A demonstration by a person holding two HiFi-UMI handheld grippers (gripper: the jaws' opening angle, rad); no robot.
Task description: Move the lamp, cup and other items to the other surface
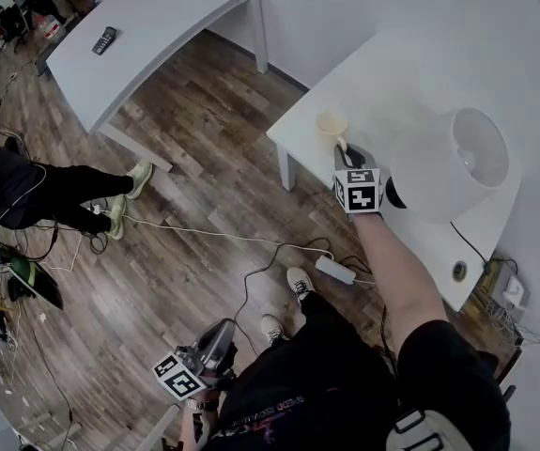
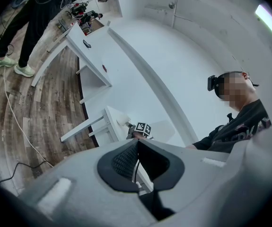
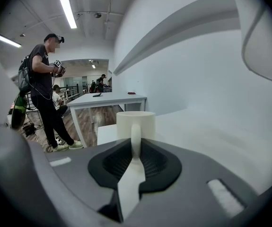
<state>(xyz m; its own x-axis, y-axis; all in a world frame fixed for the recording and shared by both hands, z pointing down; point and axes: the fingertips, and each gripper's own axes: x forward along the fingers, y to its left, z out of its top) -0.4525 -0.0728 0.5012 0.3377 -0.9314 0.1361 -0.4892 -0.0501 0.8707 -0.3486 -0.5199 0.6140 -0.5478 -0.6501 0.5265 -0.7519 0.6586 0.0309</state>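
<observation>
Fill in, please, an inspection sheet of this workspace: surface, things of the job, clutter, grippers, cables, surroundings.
Surface: white table, against the wall.
Job's things: cup and lamp, side by side at this table.
Clutter: nothing seen.
Grippers: right hand-held gripper shut on the cup's handle; left hand-held gripper shut, empty, held low away from the table.
Cables: lamp cord runs over the table edge; white cable and power strip lie on the wooden floor.
Surroundings: second white table with a remote; a person stands nearby.
</observation>
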